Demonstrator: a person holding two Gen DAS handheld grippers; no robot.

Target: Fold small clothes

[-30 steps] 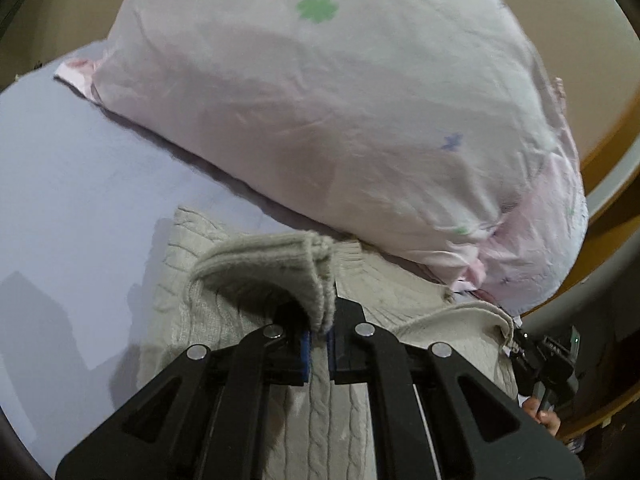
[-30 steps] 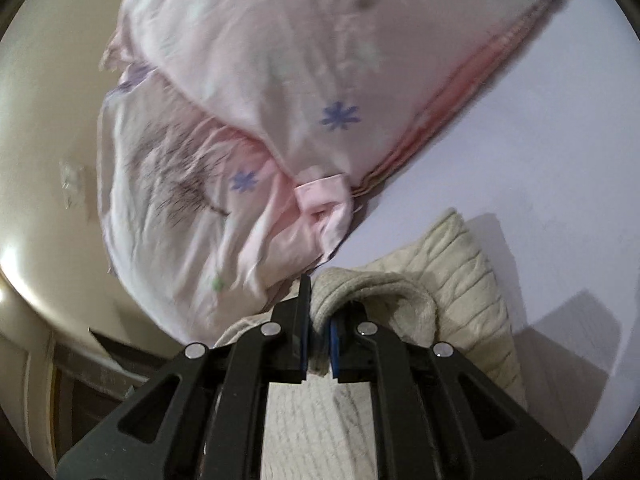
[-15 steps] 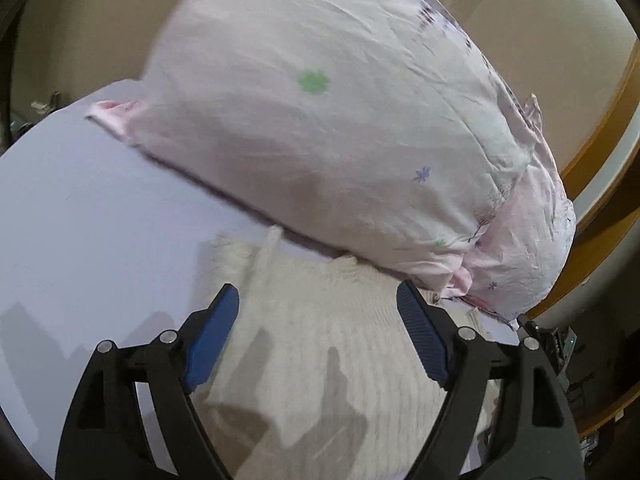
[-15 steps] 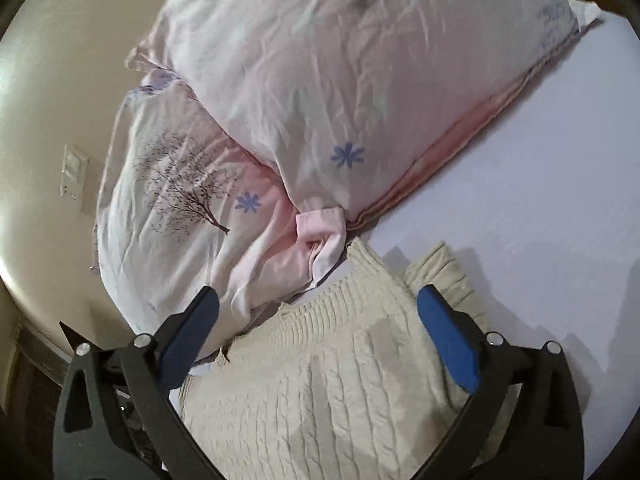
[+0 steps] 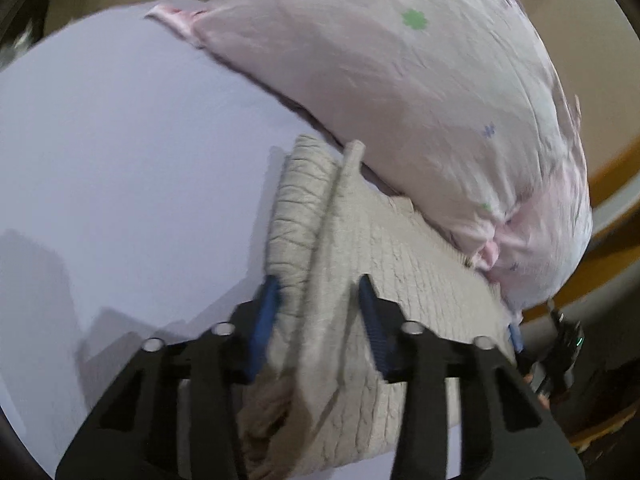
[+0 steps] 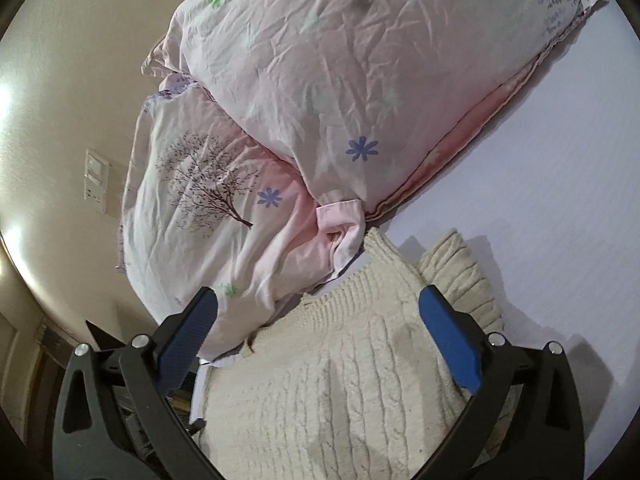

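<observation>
A cream cable-knit sweater (image 5: 384,280) lies folded on the pale bed sheet (image 5: 120,152), its far edge against the pink pillows. My left gripper (image 5: 318,300) is open, with its jaws either side of a raised fold of the knit at the sweater's left edge; the view is blurred. In the right wrist view the sweater (image 6: 340,380) lies flat under my right gripper (image 6: 318,312), which is wide open and empty above it. A ribbed cuff (image 6: 460,268) sticks out at the sweater's right.
Two pink flowered pillows (image 6: 340,80) are stacked at the head of the bed, right behind the sweater; they also show in the left wrist view (image 5: 400,92). A beige wall with a switch plate (image 6: 96,176) is behind them. The bed's edge drops off by the wooden frame (image 5: 612,176).
Both grippers let go of the sweater fold and opened, leaving it flat. Since then the left gripper has narrowed and moved down around the sweater's left edge; the right stays wide open.
</observation>
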